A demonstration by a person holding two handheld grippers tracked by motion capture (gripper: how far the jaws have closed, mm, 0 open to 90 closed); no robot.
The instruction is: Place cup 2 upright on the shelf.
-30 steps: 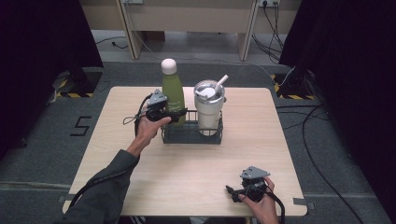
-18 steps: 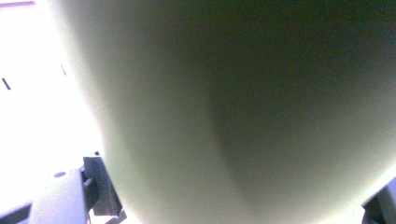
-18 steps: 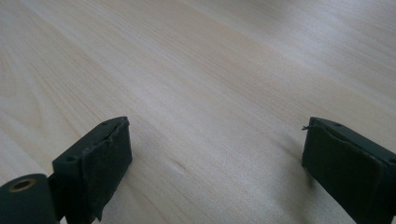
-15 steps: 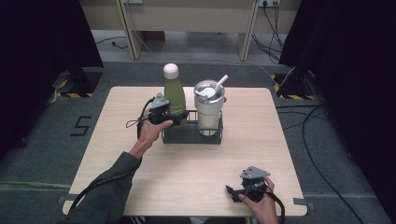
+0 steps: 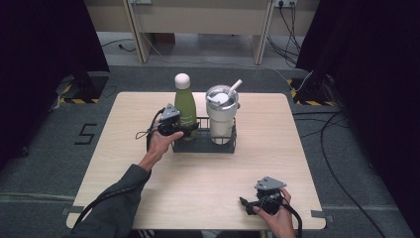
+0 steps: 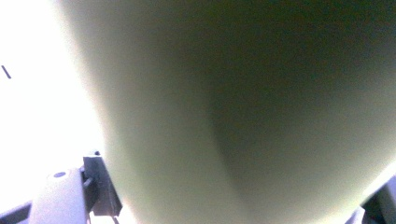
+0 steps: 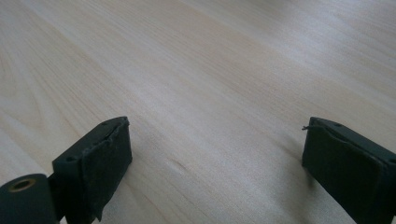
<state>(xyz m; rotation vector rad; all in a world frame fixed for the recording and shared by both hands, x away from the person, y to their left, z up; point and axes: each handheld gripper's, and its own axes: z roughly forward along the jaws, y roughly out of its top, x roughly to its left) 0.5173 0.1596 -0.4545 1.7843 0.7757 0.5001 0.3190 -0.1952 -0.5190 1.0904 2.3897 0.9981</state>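
While the wooden table (image 5: 148, 163) takes up most of the high view, the work sits toward its twelve o'clock side: a black wire caddy (image 5: 204, 144) holds two drink vessels. At its three o'clock end stands a steel tumbler (image 5: 221, 116) with a lid and straw. At its nine o'clock end stands the green bottle (image 5: 186, 106) with a white cap, upright, its base down inside the caddy.

From nine o'clock the left gripper (image 5: 179, 130) meets the lower body of that bottle. In the left gripper view the green wall (image 6: 243, 112) bulges right up to the lens, with jaw hardware at either bottom corner; the jaws look pressed onto the bottle, pinching it.

Toward five o'clock the right gripper (image 5: 246, 203) rests on bare wood, its jaws spread wide with nothing between the pads (image 7: 100, 161).

By its look the bottle is rigid, smooth painted metal, probably slippery, and possibly heavy if full. A grip on the straight lower body seems safer than the tapering neck, with a vertical lift clear of the wire rim.
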